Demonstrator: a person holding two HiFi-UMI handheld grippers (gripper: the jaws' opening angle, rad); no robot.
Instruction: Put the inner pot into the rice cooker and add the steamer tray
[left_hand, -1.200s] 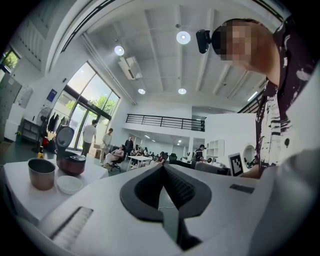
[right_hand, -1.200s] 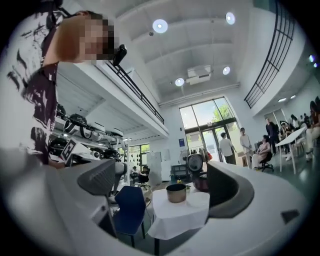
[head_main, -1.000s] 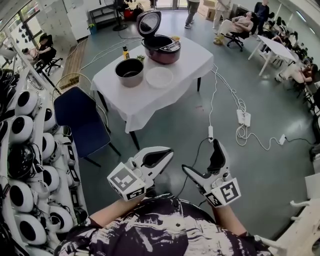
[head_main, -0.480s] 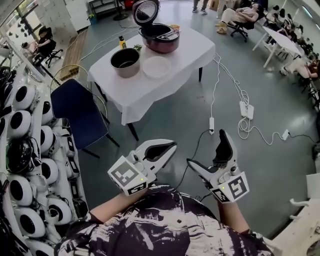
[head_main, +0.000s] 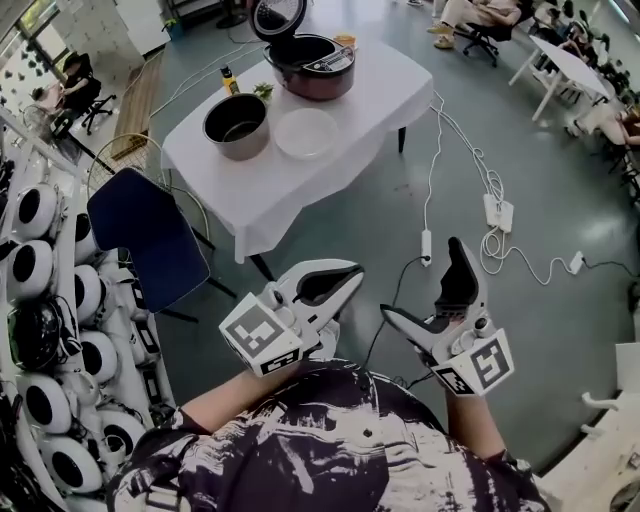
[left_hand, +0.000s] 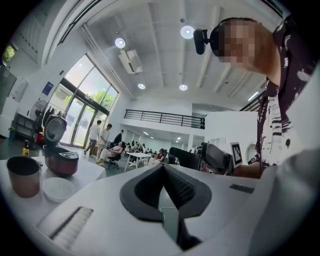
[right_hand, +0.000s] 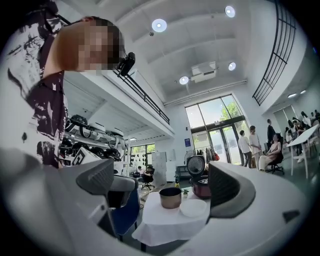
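Left gripper (head_main: 340, 278) and right gripper (head_main: 425, 285) have risen; inner pot (head_main: 236, 125) stands empty.

white cloth (head_main: 300, 195) on the table; pot (head_main: 235, 148) dull metal; tray (head_main: 306, 133) matt white plastic; cooker (head_main: 312, 84) glossy dark red; floor (head_main: 360, 235) smooth, faintly shiny; chair (head_main: 150, 235) blue fabric.

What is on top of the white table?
The inner pot, white steamer tray, open rice cooker, a bottle and a little plant. The cloth hides the tabletop.
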